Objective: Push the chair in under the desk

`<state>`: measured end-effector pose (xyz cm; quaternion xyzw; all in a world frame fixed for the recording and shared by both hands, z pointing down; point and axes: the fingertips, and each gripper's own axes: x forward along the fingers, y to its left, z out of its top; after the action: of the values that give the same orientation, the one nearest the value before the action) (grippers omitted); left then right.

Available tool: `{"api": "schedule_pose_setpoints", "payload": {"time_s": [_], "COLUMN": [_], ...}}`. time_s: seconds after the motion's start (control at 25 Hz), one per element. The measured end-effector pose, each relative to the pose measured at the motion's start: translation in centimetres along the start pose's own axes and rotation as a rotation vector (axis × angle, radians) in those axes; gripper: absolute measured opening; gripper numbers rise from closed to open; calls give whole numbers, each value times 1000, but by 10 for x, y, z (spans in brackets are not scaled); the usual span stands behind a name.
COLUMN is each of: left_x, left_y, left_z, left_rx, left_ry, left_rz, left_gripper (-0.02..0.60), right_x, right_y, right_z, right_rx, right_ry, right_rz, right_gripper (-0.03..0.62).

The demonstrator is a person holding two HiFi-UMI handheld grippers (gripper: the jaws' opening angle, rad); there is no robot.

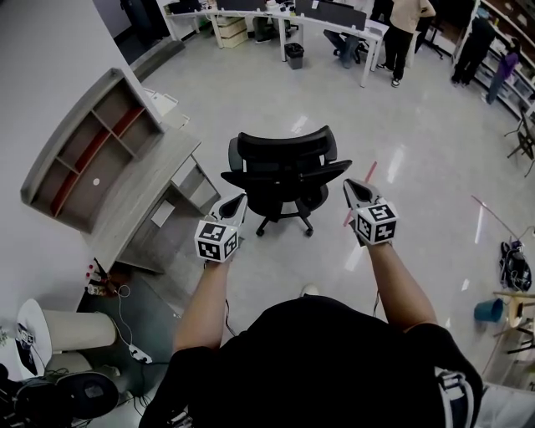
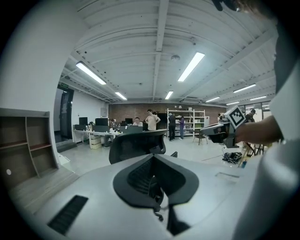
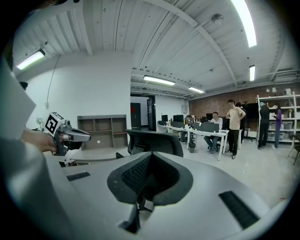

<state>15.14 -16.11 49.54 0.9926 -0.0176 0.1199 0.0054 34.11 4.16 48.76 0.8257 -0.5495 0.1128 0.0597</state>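
Chair (image 1: 284,180), black with a mesh back, stands on the glossy grey floor (image 1: 418,159), out in the open to the right of the table (image 1: 142,188) and not tucked beneath it. Its wheeled base is clear of the table's right end. The table runs along the white wall at the left edge of the floor and carries a shelf unit (image 1: 88,150) with open compartments along its back edge. The person stands behind the chair with both arms stretched forward. The left tongs (image 1: 236,203) point at the chair's left side and the right tongs (image 1: 355,188) at its right side, so the chair sits ahead and between them. Both pairs of tongs are closed with their jaws together and nothing between them. In the left gripper view and the right gripper view the chair's curved back rises just past the closed jaws, apart from them and not touched. The marker cube on each gripper sits close to the person's wrist. Across the far edge of the floor a row of white desks (image 1: 284,17) carries dark monitors. A dark bin (image 1: 293,54) stands in front of the row, and several people (image 1: 405,33) stand near its right end.
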Motion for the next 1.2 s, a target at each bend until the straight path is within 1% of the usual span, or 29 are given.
{"api": "schedule_pose_setpoints", "payload": {"time_s": [0.36, 0.84, 1.2], "left_x": [37, 91, 111], "left_y": [14, 29, 24], "left_z": [1, 8, 11], "left_rx": [-15, -16, -13], "left_ry": [22, 38, 49], "left_rz": [33, 77, 100], "left_gripper": [11, 11, 11], "right_x": [37, 82, 92], "right_y": [-33, -85, -109], "right_z": [1, 7, 3], "right_rx": [10, 15, 23], "right_ry": [9, -2, 4], "right_rz": [33, 71, 91], "right_gripper": [-3, -3, -3]}}
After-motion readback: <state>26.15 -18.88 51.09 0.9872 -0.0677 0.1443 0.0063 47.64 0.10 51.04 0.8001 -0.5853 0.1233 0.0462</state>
